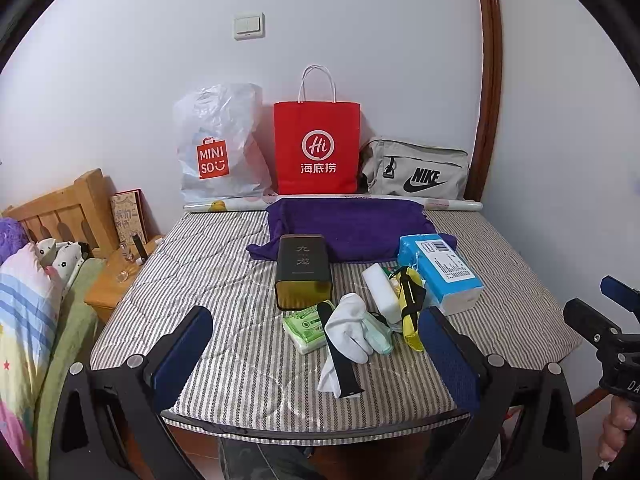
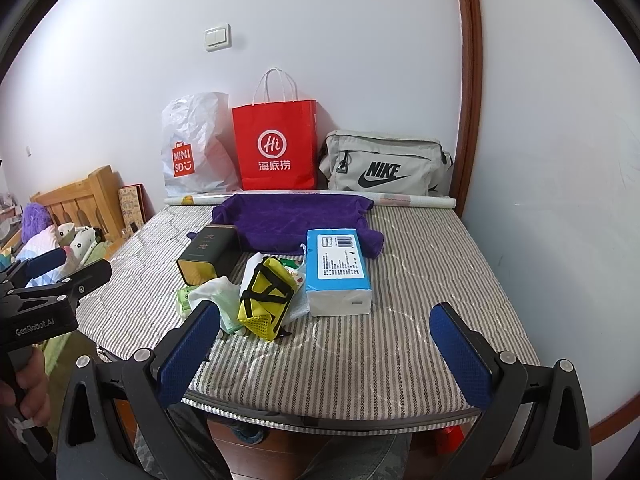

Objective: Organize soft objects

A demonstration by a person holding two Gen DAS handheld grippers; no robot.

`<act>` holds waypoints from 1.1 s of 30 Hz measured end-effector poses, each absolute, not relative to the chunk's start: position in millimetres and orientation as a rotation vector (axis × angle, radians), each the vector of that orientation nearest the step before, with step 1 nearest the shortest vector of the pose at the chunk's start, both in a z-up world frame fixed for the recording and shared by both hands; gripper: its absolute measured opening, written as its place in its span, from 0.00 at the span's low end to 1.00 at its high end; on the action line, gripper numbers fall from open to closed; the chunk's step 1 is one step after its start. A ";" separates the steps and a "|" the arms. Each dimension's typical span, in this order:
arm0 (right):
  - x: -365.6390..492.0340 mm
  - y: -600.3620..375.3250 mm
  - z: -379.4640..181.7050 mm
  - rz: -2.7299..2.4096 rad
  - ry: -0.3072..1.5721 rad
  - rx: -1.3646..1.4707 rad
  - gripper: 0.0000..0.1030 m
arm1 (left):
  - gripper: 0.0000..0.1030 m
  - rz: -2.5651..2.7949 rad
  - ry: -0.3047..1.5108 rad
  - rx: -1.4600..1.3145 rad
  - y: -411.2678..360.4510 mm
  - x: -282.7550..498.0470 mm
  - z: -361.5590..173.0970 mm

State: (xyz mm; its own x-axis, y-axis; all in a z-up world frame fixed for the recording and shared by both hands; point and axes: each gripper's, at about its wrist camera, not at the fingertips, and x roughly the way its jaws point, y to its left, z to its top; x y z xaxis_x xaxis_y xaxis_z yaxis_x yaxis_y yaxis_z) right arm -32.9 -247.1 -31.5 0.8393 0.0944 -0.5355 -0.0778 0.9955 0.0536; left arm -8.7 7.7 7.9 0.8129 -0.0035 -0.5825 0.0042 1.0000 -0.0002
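While both claws hang released at the mattress edge, the white sock lies straight ahead of the left claw, nearer than the right claw.

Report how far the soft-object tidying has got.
Nothing looks done yet: the white cloth, yellow mesh pouch, tissue pack and green packet lie heaped on the mattress. Left tongs and right tongs are open and empty. All sorting remains, purple towel included.
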 end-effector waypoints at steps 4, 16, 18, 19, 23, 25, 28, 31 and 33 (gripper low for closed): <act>-33.2 -246.1 -31.5 0.091 0.567 0.028 1.00 | 1.00 -0.005 0.621 0.001 7.9 -9.0 8.8; -35.4 -245.1 -31.3 0.094 0.562 0.028 1.00 | 1.00 -0.002 0.621 0.004 8.7 -10.9 7.6; -36.1 -244.8 -31.5 0.096 0.562 0.027 1.00 | 1.00 -0.003 0.621 0.005 9.5 -11.5 8.3; -36.7 -244.2 -31.5 0.096 0.562 0.026 1.00 | 1.00 -0.003 0.622 0.005 9.4 -11.5 8.1; -37.2 -243.2 -31.5 0.102 0.560 0.027 1.00 | 1.00 -0.004 0.624 0.005 10.5 -12.1 8.6; -36.5 -243.9 -32.0 0.106 0.559 0.032 1.00 | 1.00 -0.006 0.628 -0.001 11.0 -11.0 7.7; -32.6 -244.8 -33.8 0.114 0.562 0.038 1.00 | 1.00 -0.010 0.635 -0.010 12.8 -6.3 5.5; -28.6 -245.9 -35.6 0.115 0.563 0.036 1.00 | 1.00 -0.012 0.642 -0.017 13.2 1.6 0.9; -25.3 -246.2 -37.4 0.121 0.564 0.037 1.00 | 1.00 -0.010 0.654 -0.021 13.8 9.3 -3.6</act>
State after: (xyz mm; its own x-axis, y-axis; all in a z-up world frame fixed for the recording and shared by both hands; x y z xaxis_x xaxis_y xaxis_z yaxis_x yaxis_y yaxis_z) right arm -25.3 -246.2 -37.4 0.8382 0.1245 -0.5309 -0.1042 0.9922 0.0681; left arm 9.3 13.8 -3.6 0.7936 -0.0158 -0.6082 0.0026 0.9997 -0.0224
